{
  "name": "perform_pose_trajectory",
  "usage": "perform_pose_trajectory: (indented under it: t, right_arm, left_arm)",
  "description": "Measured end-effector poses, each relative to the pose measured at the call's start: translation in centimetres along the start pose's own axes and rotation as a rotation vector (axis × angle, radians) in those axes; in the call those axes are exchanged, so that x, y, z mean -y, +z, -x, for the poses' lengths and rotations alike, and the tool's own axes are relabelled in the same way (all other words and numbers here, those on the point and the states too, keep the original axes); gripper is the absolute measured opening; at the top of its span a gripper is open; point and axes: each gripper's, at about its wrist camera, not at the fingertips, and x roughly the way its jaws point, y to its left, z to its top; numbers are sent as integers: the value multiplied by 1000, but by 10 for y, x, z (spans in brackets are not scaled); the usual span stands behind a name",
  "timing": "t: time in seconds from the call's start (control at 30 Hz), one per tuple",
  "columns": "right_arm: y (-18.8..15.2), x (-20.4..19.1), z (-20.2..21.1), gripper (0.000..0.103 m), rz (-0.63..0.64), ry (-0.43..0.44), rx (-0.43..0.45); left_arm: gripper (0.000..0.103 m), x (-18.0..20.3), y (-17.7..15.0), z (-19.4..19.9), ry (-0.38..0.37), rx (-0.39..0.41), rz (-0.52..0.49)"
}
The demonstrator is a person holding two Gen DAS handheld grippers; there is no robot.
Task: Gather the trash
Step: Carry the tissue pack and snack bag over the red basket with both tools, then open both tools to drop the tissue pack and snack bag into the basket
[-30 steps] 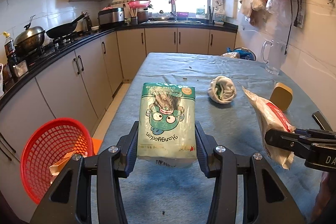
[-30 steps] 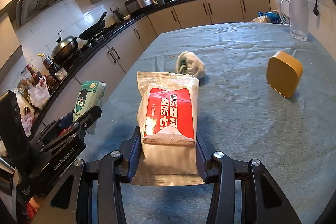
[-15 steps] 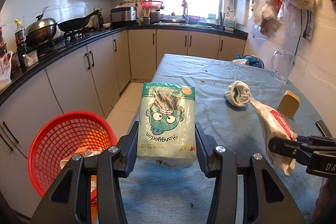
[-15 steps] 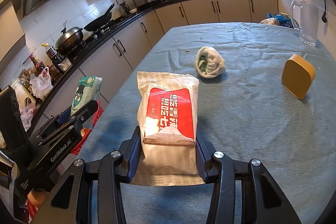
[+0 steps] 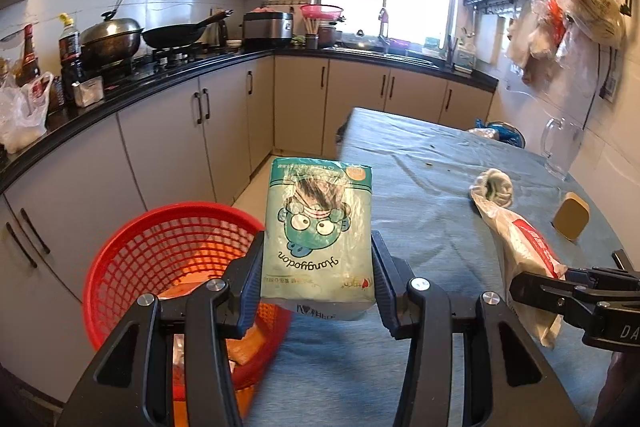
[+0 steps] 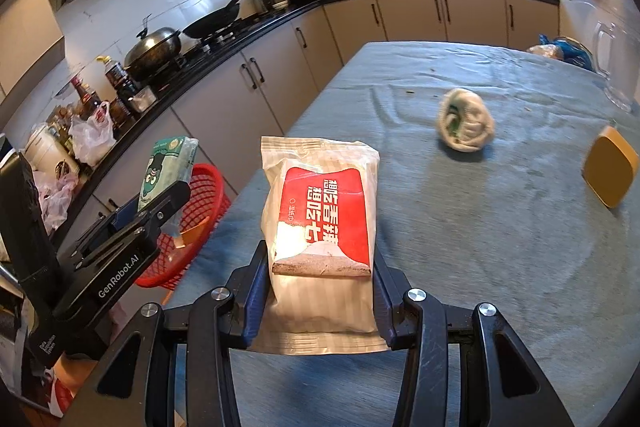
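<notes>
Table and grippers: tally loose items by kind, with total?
Packets held in grippers: 2, green packet and red-and-white packet
Crumpled wads on table: 1, white wad
Yellow boxes on table: 1, yellow box
Total: 4

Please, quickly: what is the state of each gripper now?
Left gripper: closed on the green tissue pack.
Right gripper: closed on the red-and-white snack bag.
</notes>
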Motion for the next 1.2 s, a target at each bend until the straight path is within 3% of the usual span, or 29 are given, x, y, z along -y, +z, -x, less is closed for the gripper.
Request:
perform_pose_trajectory:
  t: [0.5,0.83,1.2]
  right_arm:
    - [12,-67,-32,49,90,56,-41]
    - [23,-97,-61,49,85,121,-85]
    - [34,-128,-99,49,58,217,-145]
  left_arm:
    - [47,-67,-7,9,74,-5,87]
    - [47,-125,-17,12,122,-29,148]
    - [47,-146,-28,0,130,-68,177]
